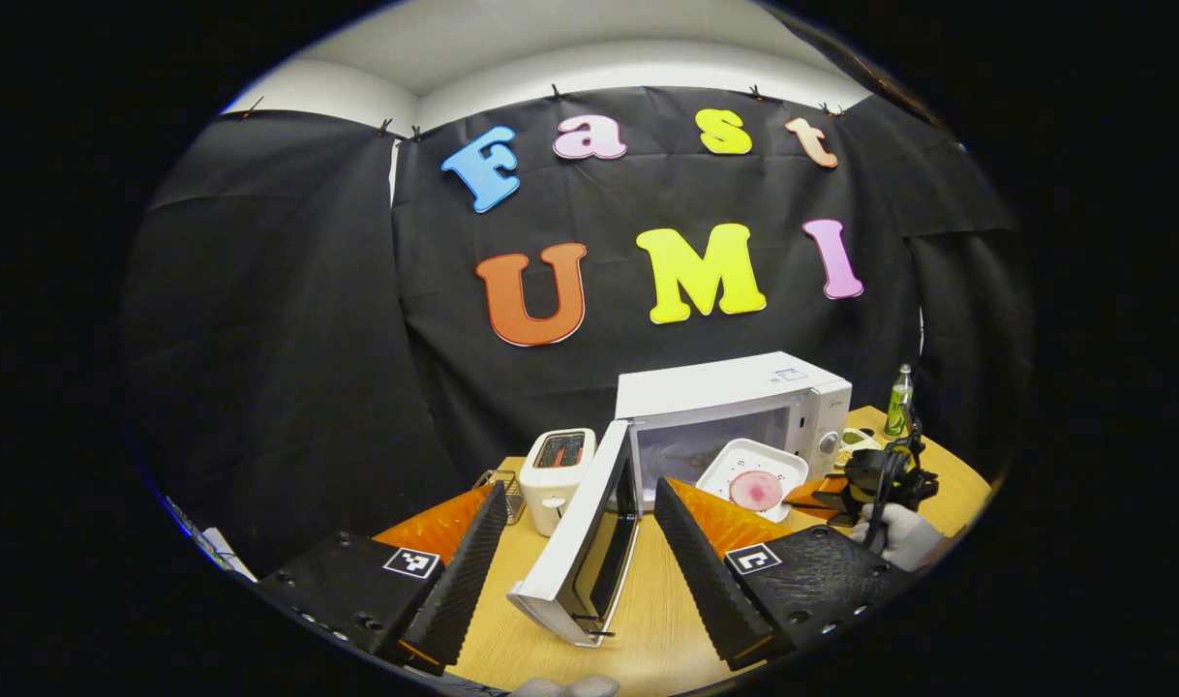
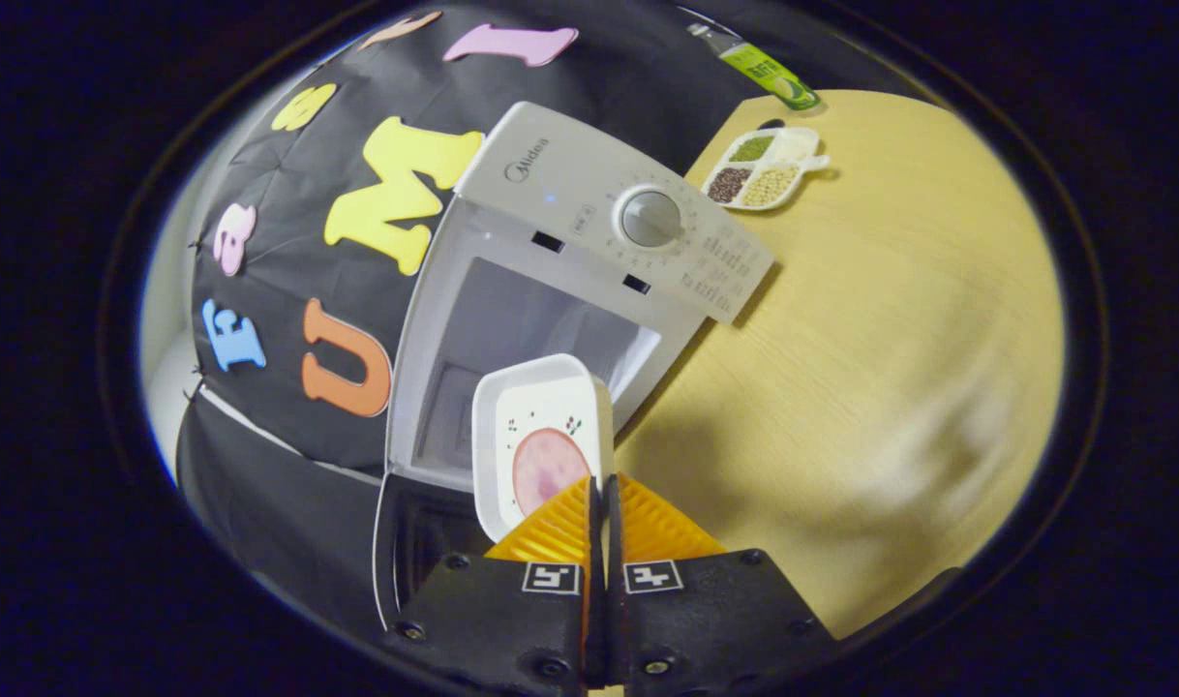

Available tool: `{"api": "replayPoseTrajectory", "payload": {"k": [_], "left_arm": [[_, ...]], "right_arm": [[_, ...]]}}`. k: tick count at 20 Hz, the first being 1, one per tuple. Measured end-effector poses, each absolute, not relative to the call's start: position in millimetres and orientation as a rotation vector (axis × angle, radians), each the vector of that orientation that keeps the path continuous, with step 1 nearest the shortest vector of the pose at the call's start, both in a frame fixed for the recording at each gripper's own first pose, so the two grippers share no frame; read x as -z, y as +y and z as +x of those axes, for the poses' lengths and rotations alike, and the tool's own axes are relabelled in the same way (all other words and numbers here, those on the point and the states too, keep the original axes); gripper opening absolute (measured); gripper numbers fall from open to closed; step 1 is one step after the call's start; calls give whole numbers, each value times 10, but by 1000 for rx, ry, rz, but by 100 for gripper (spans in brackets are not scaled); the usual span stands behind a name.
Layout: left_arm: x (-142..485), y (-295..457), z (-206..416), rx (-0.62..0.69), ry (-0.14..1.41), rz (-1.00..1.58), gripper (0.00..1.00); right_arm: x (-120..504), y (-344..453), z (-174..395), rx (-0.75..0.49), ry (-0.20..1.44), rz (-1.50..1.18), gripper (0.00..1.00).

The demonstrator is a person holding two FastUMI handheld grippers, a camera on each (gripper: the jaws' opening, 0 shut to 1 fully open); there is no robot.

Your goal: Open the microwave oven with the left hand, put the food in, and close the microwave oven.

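A white microwave (image 1: 735,392) stands on the wooden table with its door (image 1: 589,537) swung wide open toward me. My left gripper (image 1: 580,508) is open, its fingers on either side of the door's edge without pressing it. A white square plate (image 1: 752,471) with a round pink slice of food (image 1: 756,491) hangs in front of the open cavity, held by my right gripper (image 1: 822,496) in a gloved hand. In the right gripper view the microwave (image 2: 589,203) appears tilted, and my right gripper (image 2: 597,503) is shut on the rim of the plate (image 2: 541,407) just outside the cavity.
A white toaster (image 1: 557,465) and a small metal grater (image 1: 502,484) stand left of the microwave. A green bottle (image 1: 899,399) and a divided dish of beans (image 2: 764,170) sit to its right. Bare wooden table (image 2: 890,339) lies beyond.
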State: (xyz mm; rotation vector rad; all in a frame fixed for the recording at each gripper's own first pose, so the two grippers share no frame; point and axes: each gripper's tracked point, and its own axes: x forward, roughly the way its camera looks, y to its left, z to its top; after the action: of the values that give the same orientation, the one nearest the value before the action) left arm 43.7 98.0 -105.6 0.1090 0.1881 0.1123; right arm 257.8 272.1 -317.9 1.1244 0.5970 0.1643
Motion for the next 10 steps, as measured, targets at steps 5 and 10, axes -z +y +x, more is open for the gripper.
{"api": "replayPoseTrajectory", "payload": {"k": [5,10], "left_arm": [[1257,1241,406,-164,190,123,91],[1462,1418,396,-201,214,106,92]], "right_arm": [[3378,3072,3029,-39,544,1286,4],[3408,3168,3487,24,459,1290,0]]}}
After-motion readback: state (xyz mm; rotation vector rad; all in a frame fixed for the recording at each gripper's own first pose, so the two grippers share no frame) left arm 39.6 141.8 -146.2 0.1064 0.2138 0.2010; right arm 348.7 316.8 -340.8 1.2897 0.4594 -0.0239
